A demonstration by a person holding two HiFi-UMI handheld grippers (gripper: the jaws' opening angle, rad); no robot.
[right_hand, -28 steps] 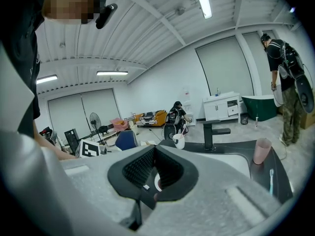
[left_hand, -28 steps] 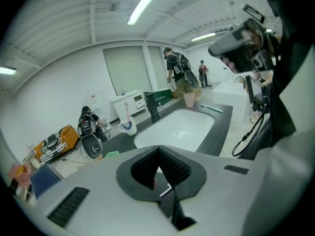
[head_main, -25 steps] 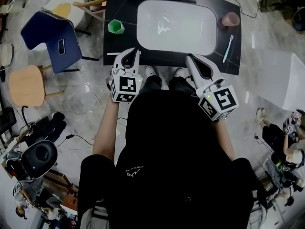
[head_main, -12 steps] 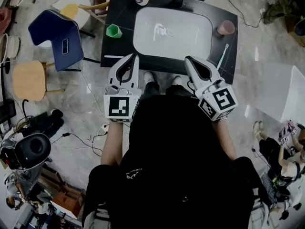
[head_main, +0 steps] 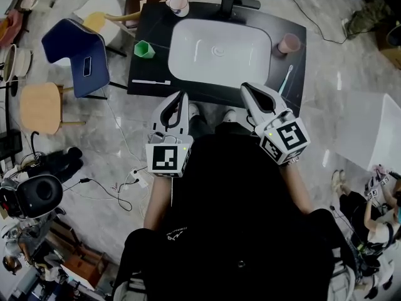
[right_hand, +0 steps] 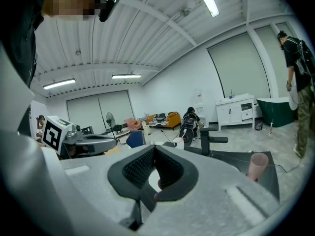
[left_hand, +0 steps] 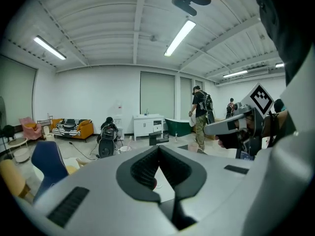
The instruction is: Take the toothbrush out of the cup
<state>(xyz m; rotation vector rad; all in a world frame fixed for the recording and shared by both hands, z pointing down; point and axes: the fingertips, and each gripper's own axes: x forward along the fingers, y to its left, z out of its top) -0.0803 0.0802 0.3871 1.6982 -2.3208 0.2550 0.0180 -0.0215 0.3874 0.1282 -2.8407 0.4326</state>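
Left gripper (head_main: 182,96) and right gripper (head_main: 246,87) hovering near counter (head_main: 145,69) edge, jaws pressed together, empty. Toothbrush (head_main: 285,80) lying right of sink (head_main: 219,68), beside pink cup (head_main: 289,42). Far cup (head_main: 178,5) possibly holding another; reaching with jaws unopened is risking knocking it over.

From the head view the slim pale toothbrush (head_main: 283,80) by the right edge of the black washstand top (head_main: 141,74) is too small to show its bristle end. The inside of the pink plastic cup (head_main: 289,43) at the far right corner cannot be made out. In the right gripper view the right gripper (right_hand: 154,148) hides nearly all of the white oval basin (right_hand: 149,178) behind its grey body.
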